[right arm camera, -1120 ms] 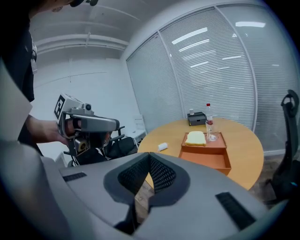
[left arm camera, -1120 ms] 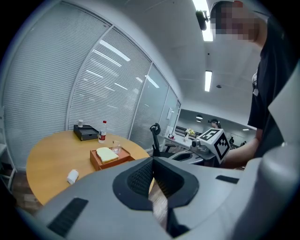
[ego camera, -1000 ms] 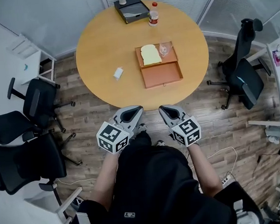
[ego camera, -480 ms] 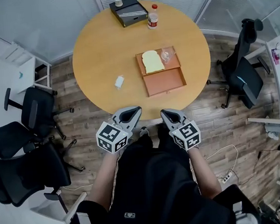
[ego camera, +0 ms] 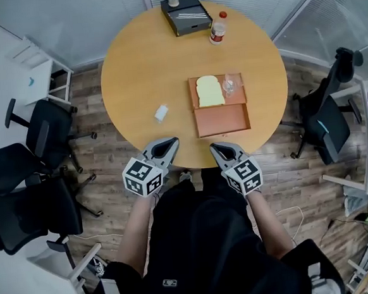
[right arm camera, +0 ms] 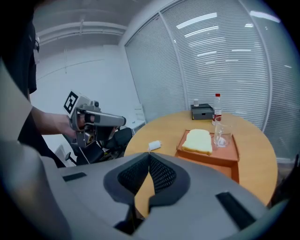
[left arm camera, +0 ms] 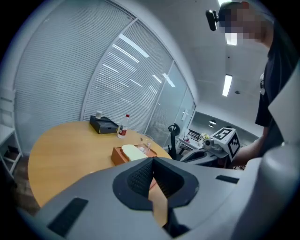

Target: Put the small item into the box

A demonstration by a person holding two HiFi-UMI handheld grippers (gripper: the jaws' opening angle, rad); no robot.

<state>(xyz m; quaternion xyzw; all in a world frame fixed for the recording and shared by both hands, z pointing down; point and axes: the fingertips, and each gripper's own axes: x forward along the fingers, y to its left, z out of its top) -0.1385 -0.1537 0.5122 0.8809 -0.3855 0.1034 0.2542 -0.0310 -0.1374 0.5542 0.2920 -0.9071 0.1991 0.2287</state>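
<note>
Round wooden table [ego camera: 133,65] up ahead, blinds [right arm camera: 220,61] behind it, and both claws hang just short of its near edge. Left gripper [ego camera: 163,148]: jaws pressed together, nothing between them. Right gripper [ego camera: 220,150]: same story, closed and empty. The item [ego camera: 161,112], small and white, lies on bare wood to the left of the box [ego camera: 223,120], well apart from it. Now the line that matters: it sits almost dead ahead of the left gripper, clearly the nearer one, while the right gripper faces the box instead. The item's long axis runs roughly away from the person, far end leaning slightly right. My call is that the left takes it, and those jaws must open first. The box's near half is bare. Its far half holds a pale slab [ego camera: 209,90] and a glass [ego camera: 230,84].
</note>
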